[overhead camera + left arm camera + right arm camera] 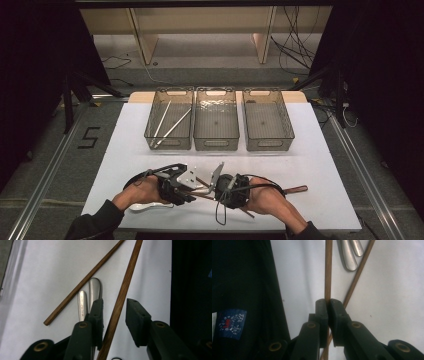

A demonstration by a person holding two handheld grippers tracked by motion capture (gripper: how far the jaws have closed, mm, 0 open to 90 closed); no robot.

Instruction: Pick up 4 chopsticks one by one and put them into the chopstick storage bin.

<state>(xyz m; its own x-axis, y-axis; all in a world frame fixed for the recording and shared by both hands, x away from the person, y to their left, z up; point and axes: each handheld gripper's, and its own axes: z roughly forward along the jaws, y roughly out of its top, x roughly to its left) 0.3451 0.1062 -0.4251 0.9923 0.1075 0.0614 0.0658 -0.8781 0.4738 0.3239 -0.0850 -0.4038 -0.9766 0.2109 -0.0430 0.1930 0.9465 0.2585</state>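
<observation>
Table [320,165] white, dim room – right tool [328,305] clamping chopstick [328,270], left tool [114,315] narrow, unclamped.

A recording lab or test rig, not a home. White rectangular tabletop [310,150] as landmark: set on grey carpeted floor [55,150], framed left and right by bare aluminium rails [47,172]. Beyond its far edge, loose black cables [295,42] trailing over the floor under pale wooden bench legs [142,40]. To its left, black tripod legs [75,90] and a black tape numeral "5" [89,137] stuck on the carpet. Black curtains [380,75] on both sides. On its far half, three identical smoky clear plastic bins [270,145] in a row.
</observation>
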